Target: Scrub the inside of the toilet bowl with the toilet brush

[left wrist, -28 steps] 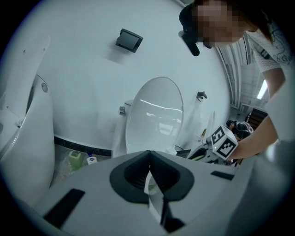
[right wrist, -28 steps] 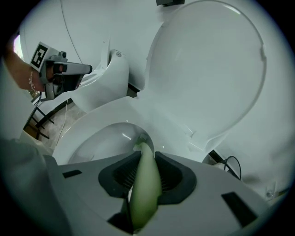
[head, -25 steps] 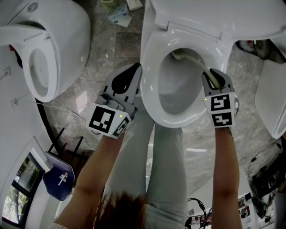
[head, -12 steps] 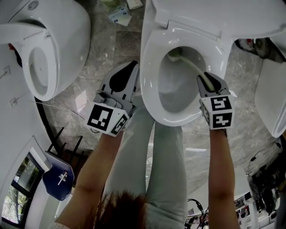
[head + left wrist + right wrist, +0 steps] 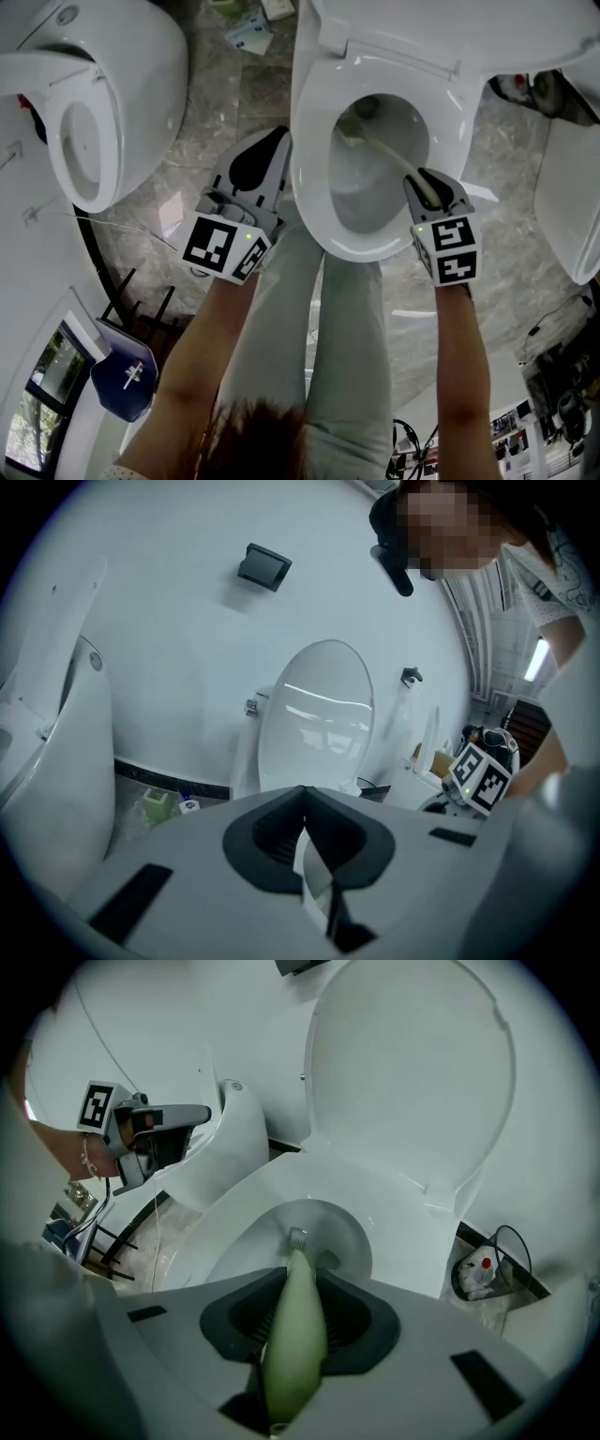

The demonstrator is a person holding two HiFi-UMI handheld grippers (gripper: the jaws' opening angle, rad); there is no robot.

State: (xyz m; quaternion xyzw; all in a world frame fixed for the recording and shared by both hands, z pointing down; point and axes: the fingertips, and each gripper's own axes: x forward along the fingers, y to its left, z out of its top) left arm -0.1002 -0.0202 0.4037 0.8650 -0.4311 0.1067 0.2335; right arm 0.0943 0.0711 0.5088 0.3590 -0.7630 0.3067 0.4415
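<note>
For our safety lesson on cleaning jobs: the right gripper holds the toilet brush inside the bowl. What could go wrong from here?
1. The right gripper clamps only the tapered end of the toilet brush; hard scrubbing might twist it loose.
2. The brush head sits against the far wall of the toilet bowl; a flick could spray droplets out.

toilet (image 5: 317,192) cropped above, toilet brush (image 5: 380,148) bristles indistinct

Toilet (image 5: 310,178) on marbled floor (image 5: 221,114)
</note>
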